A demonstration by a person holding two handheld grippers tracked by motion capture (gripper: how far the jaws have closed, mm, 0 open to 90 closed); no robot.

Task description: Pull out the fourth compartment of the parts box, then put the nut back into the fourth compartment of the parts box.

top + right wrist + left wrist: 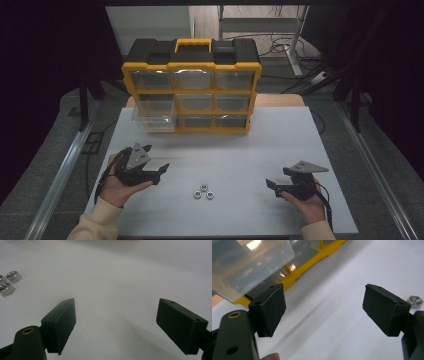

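shiny metal nuts [203,192] on a smooth matt white counter [240,150]; glossy clear plastic drawer [155,114] in a yellow-and-black plastic organiser [192,65]; matt black claw pads [272,307].

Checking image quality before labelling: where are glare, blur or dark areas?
High view: table evenly lit, surroundings dark. Left gripper view: glare on the pulled-out clear drawer, which is blurred; hex nut soft. Right gripper view: hex nuts slightly soft, faint shadows under the fingers.
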